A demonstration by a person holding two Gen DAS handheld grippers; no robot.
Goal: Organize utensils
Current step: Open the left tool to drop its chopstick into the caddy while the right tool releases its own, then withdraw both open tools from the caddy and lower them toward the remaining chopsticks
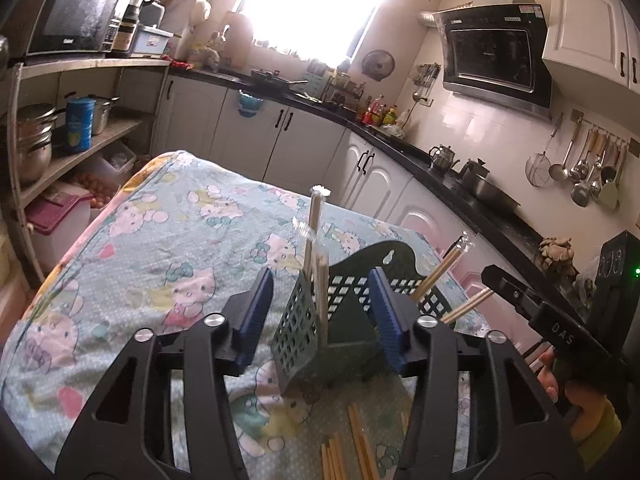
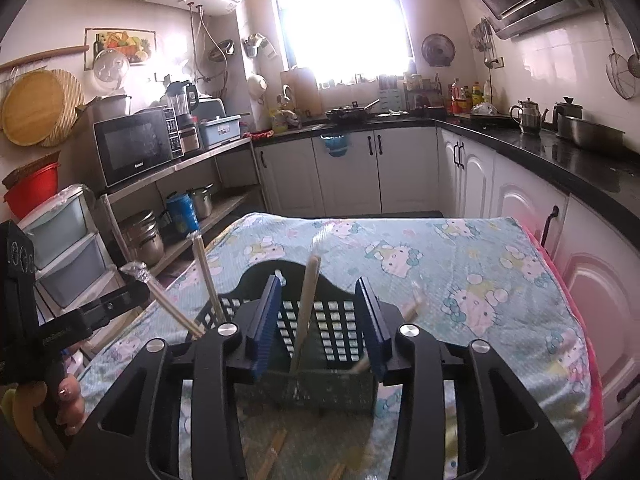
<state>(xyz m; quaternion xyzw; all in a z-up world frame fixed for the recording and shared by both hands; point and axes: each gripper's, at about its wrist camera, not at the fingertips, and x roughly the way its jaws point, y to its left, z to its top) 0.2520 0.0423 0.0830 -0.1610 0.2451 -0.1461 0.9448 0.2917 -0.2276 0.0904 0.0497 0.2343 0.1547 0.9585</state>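
A dark green slotted utensil basket (image 1: 304,332) stands on the cartoon-print tablecloth (image 1: 152,248). Wrapped wooden chopsticks (image 1: 316,256) stand upright in its left compartment, and more lean out on its right (image 1: 440,276). Loose chopsticks (image 1: 352,448) lie on the cloth in front of it. My left gripper (image 1: 320,312) is open and empty, its jaws on either side of the basket's near corner. My right gripper (image 2: 320,324) is open and empty, just in front of the basket (image 2: 320,328), where a chopstick pair (image 2: 306,304) stands upright. The right gripper also shows at the right of the left wrist view (image 1: 520,296).
A kitchen counter (image 2: 560,160) with kettles and a steel basin runs along the right. A shelf unit (image 2: 192,160) with a microwave, pots and a blue can stands left of the table. Plastic drawers (image 2: 64,248) stand at the near left. The cloth's far half is bare.
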